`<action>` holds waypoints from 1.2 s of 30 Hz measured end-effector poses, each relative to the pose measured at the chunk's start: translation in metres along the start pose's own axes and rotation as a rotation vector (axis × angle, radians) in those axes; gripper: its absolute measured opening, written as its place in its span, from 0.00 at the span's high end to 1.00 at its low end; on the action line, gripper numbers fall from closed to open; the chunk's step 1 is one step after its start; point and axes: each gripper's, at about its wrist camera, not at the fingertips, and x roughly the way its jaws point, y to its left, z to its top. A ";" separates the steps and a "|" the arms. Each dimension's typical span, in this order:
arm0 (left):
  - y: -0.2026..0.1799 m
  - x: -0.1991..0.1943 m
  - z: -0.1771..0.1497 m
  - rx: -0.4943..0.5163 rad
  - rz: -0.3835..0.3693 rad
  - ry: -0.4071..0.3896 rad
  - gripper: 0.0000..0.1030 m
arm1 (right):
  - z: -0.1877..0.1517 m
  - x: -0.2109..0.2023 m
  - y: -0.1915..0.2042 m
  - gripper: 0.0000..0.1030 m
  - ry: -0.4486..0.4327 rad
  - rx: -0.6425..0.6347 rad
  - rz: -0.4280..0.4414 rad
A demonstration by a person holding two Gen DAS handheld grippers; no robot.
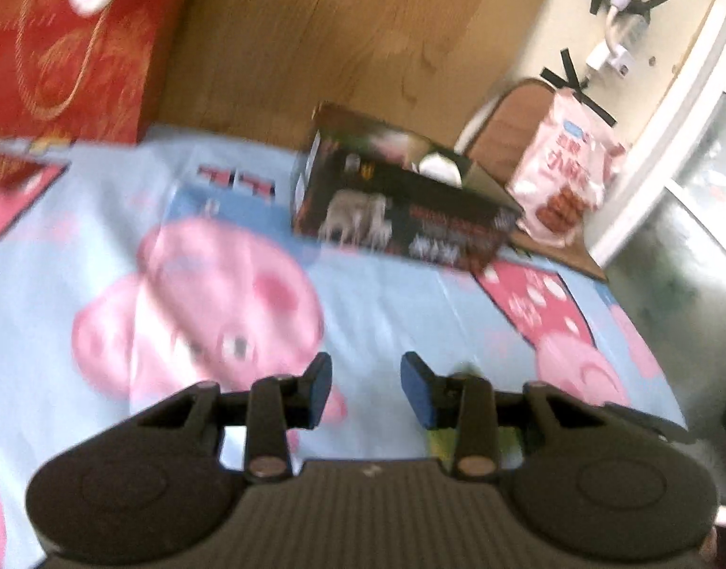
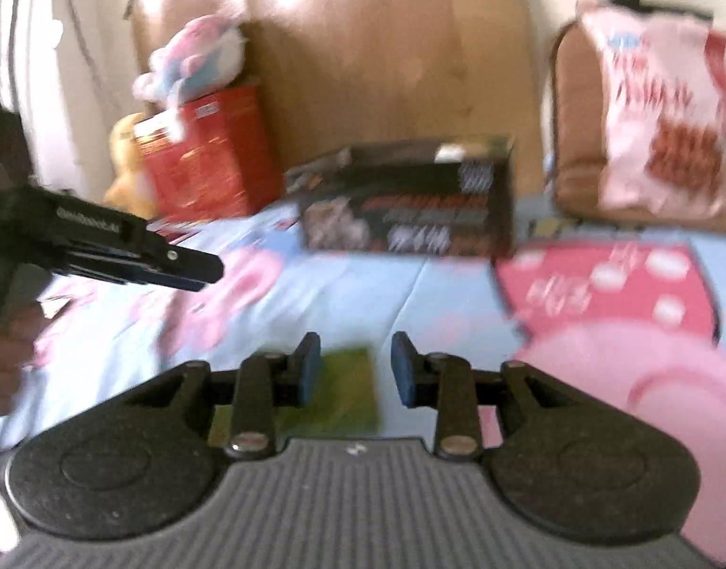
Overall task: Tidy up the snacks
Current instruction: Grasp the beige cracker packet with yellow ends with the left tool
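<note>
- While both frames are motion-blurred, the left wrist view shows the left gripper (image 1: 365, 389) at bottom centre, fingers apart, nothing between them, above a blue cartoon-pig cloth (image 1: 386, 303).
- Dark snack box (image 1: 401, 208) lies on the cloth at frame centre, top open, something white inside.
- Pink snack bag (image 1: 564, 168) stands right of the box on a brown chair (image 1: 510, 118), near it; contact unclear.
- Red gift box (image 1: 78, 47) upper left, against a wooden panel (image 1: 315, 28).
- Right wrist view: right gripper (image 2: 355, 370) bottom centre, fingers apart, a green packet (image 2: 349, 389) on the cloth between and below them; contact cannot be told.
- Dark snack box centre, pink snack bag upper right on the chair.
- Left gripper enters from the left edge; finger state cannot be told from this view.
- Plush toy (image 2: 197, 57) sits atop the red gift box, upper left.
</note>
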 end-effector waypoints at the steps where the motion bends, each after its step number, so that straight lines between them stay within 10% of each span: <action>1: 0.002 -0.006 -0.007 -0.011 -0.010 0.007 0.65 | -0.004 -0.003 0.003 0.65 0.024 0.008 0.035; 18: 0.034 -0.060 -0.074 -0.169 0.025 -0.011 0.56 | -0.027 0.017 0.109 0.53 0.132 -0.248 0.250; 36: 0.019 -0.068 -0.085 -0.139 0.203 -0.068 0.52 | -0.040 0.008 0.108 0.48 0.094 -0.247 0.231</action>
